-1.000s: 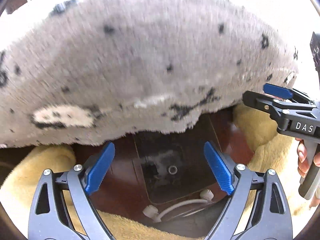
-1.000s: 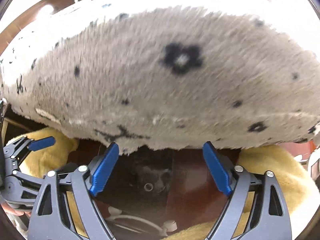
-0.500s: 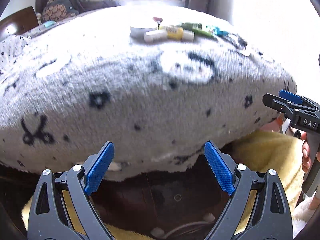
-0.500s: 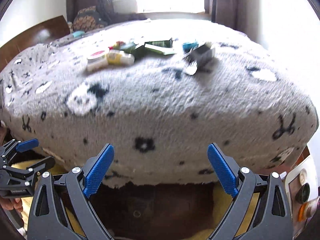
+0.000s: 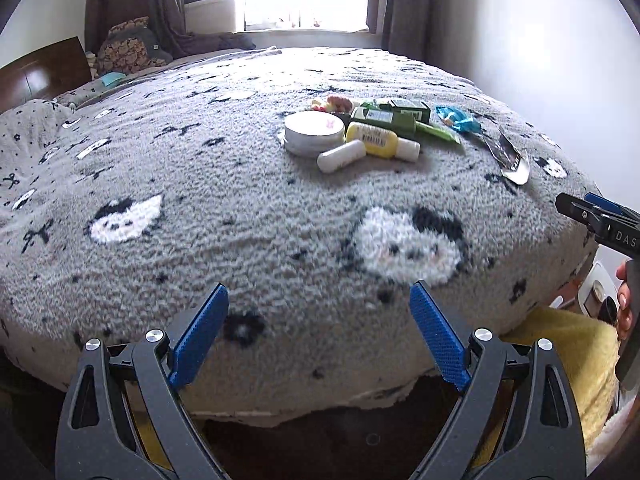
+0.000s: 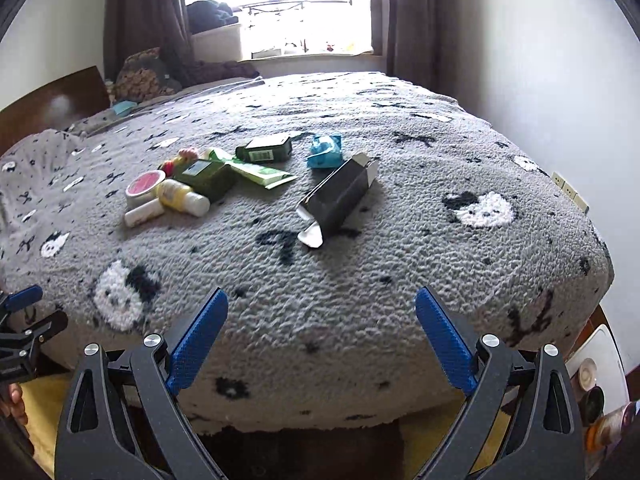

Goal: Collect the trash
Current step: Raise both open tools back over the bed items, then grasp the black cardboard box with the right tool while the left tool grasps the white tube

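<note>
A heap of trash lies on the grey patterned bedspread (image 5: 240,208): a round tin (image 5: 314,130), a yellow bottle (image 5: 378,141), a white tube (image 5: 340,156), green boxes (image 5: 390,118), a blue wrapper (image 5: 458,120) and an open black carton (image 6: 340,196). The same heap shows in the right wrist view, with the tin (image 6: 144,186) and blue wrapper (image 6: 326,152). My left gripper (image 5: 318,332) is open and empty at the bed's near edge. My right gripper (image 6: 320,336) is open and empty, also at the near edge, well short of the carton.
A dark wooden headboard (image 5: 44,74) and pillows (image 5: 128,50) are at the far left. A window with curtains (image 6: 280,4) is behind the bed, a white wall (image 6: 540,60) to the right. A yellow blanket (image 5: 560,344) hangs below the bedspread. Small jars (image 6: 592,396) stand low at the right.
Both grippers have risen from under the bedspread's hem to above the bed edge. The bed top and the trash heap have come into view. Both stay open.
</note>
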The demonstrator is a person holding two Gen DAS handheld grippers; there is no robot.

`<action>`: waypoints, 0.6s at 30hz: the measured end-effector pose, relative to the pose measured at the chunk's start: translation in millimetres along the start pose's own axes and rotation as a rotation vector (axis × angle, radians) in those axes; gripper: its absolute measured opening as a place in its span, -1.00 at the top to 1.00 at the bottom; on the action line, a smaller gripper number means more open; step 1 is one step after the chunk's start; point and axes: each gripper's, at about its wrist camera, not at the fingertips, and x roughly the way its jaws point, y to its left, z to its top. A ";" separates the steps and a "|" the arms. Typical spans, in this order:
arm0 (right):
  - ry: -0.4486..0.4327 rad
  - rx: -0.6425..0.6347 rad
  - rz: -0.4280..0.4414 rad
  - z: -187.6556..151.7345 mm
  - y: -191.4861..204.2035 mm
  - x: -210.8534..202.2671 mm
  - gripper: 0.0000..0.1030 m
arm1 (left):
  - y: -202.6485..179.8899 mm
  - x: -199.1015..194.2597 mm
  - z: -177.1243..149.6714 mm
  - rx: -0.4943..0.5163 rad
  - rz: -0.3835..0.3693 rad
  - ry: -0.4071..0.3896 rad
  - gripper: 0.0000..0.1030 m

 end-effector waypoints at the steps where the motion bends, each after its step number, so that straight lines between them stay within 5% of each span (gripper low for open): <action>1: -0.003 0.007 -0.008 3.9 -1.6 4.5 -0.85 | 0.2 2.7 3.4 0.001 -0.002 -0.002 -0.69; 18: 0.012 0.078 -0.122 59.9 2.6 87.6 -0.85 | 0.2 86.6 67.4 -0.004 -0.027 0.037 -0.61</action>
